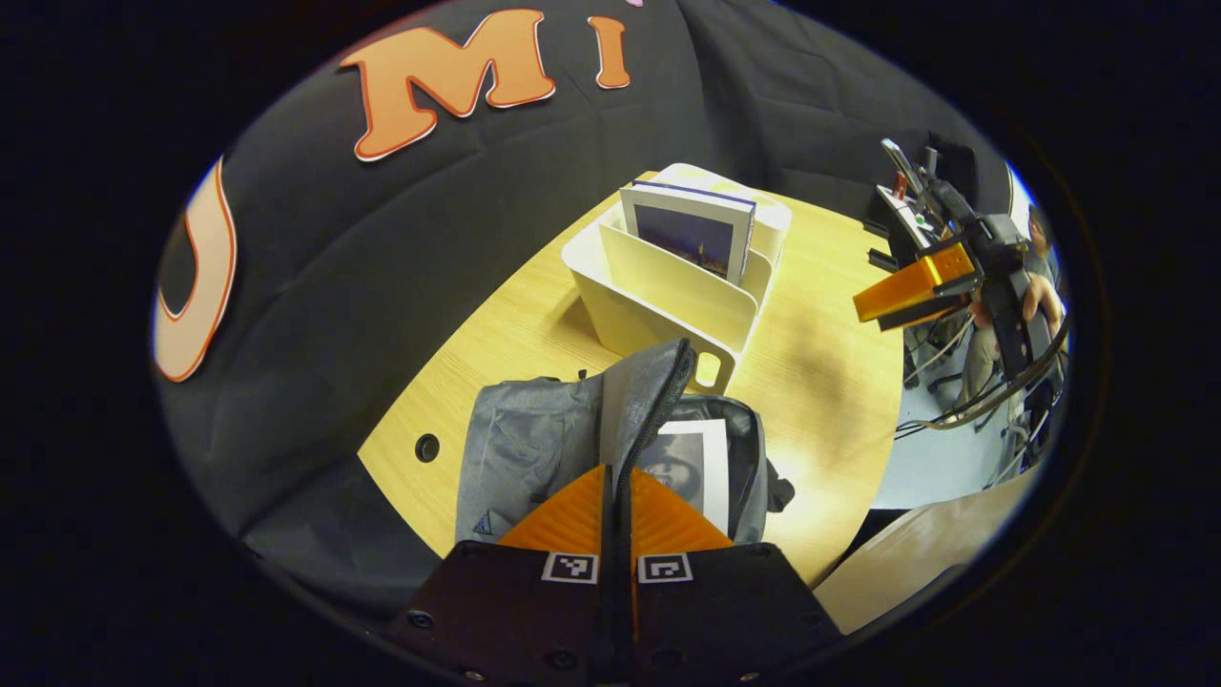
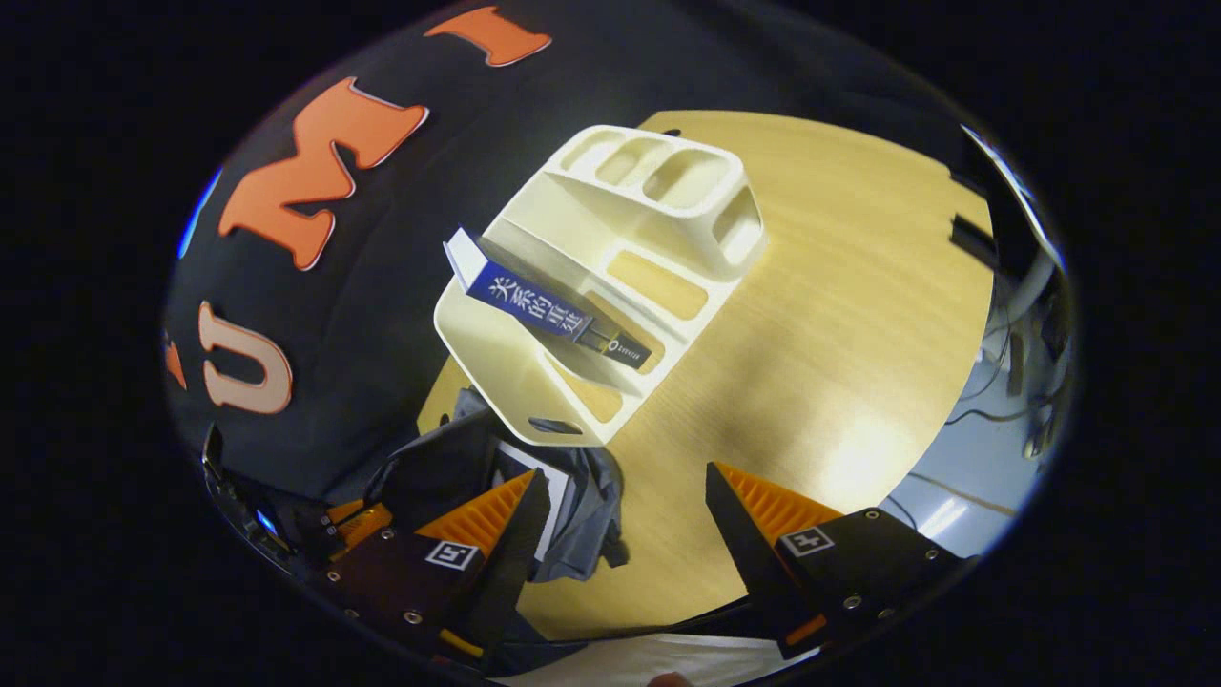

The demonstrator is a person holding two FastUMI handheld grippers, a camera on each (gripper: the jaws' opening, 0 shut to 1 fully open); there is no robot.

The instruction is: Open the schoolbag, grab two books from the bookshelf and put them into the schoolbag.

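Inside schoolbag, book half hidden by flap, left gripper fingers pinching it.

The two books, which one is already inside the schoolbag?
The pale-covered book lying in the open grey schoolbag. The other, the blue-spined book, stands in the white bookshelf.

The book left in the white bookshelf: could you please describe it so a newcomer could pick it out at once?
On the wooden table stands a white bookshelf, just behind the open grey schoolbag. The book stands upright in a rear slot of that shelf. Unlike the other book already lying inside the schoolbag, it has a dark blue spine and a dark cover picture.
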